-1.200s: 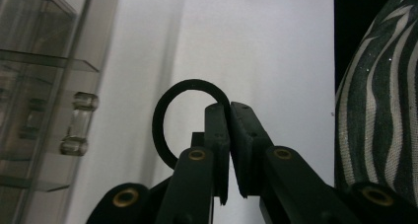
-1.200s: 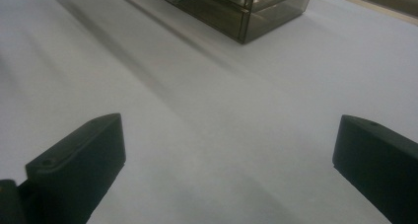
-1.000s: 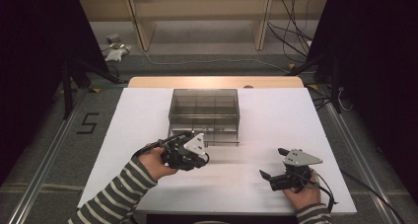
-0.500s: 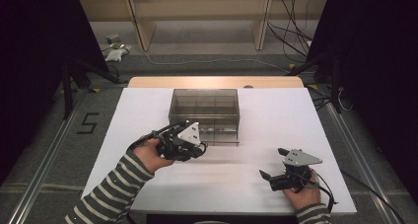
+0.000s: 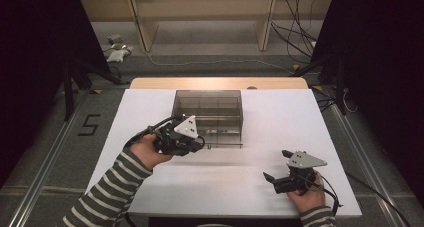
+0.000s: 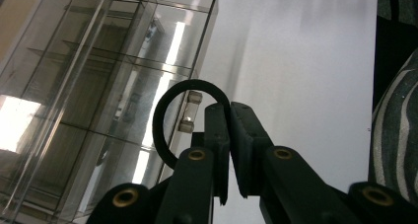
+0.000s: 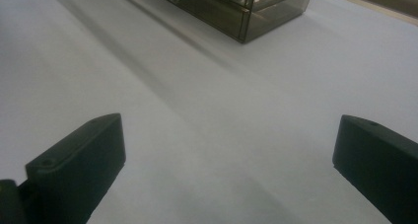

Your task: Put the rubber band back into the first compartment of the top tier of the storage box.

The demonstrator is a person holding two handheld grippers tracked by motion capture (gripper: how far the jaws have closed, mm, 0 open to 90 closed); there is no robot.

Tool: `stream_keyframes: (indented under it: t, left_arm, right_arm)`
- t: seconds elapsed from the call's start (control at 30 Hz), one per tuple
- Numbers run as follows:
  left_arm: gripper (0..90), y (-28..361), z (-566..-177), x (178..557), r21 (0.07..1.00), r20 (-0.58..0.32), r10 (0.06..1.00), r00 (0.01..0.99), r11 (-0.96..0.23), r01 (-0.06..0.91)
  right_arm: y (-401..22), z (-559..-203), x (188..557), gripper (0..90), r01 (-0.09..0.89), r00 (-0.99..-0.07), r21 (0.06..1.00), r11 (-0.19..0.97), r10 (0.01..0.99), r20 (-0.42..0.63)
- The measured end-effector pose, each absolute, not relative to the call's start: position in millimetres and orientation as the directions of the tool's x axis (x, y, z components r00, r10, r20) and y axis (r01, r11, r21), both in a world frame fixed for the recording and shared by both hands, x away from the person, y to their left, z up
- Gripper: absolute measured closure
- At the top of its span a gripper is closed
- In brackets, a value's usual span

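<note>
White table (image 5: 220,187) with bare front half, left claw (image 6: 229,110) clenched on black ring (image 6: 165,110) beside clear organizer (image 5: 207,107), right claw (image 7: 229,155) released near front edge

Black ring (image 6: 162,116) partly behind hand-held gripper jaws, clear organizer (image 6: 74,86) cut off left — contents indiscernible

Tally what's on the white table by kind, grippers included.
Smoky clear plastic box with compartments: 1
Thin black ring, pinched in the left gripper: 1
Handheld grippers, left plus right gripper: 2
Total: 4
</note>
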State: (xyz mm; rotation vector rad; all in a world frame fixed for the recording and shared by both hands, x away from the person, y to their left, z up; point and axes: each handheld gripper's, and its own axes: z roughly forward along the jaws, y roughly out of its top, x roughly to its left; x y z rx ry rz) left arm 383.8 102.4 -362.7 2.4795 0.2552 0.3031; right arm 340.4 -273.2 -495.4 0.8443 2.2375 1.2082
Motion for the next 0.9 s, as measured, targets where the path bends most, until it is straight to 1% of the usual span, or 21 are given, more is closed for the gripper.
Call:
stream_keyframes:
  t: [0.13,0.23,0.63,0.9]
  left_arm:
    - [85.6,106.1,-359.6,385.9,0.605,0.166,0.263,0.95,-0.788,0.113]
    - [85.5,107.7,-357.8,385.3,0.594,0.193,0.273,0.942,-0.797,0.109]
    - [85.5,117.3,-353.0,392.3,0.595,0.189,0.301,0.935,-0.793,0.135]
    - [85.5,123.1,-355.6,403.2,0.583,0.183,0.336,0.924,-0.794,0.174]
  right_arm:
    - [-273.2,-495.5,340.5,0.6,0.3,-0.707,0.853,0.427,0.699,-0.101]
    - [-273.0,-495.5,340.5,0.6,0.301,-0.707,0.853,0.426,0.7,-0.101]
    - [-272.7,-495.7,340.8,0.7,0.305,-0.707,0.851,0.428,0.7,-0.098]
    - [-272.7,-495.7,340.9,0.7,0.305,-0.707,0.851,0.428,0.701,-0.098]
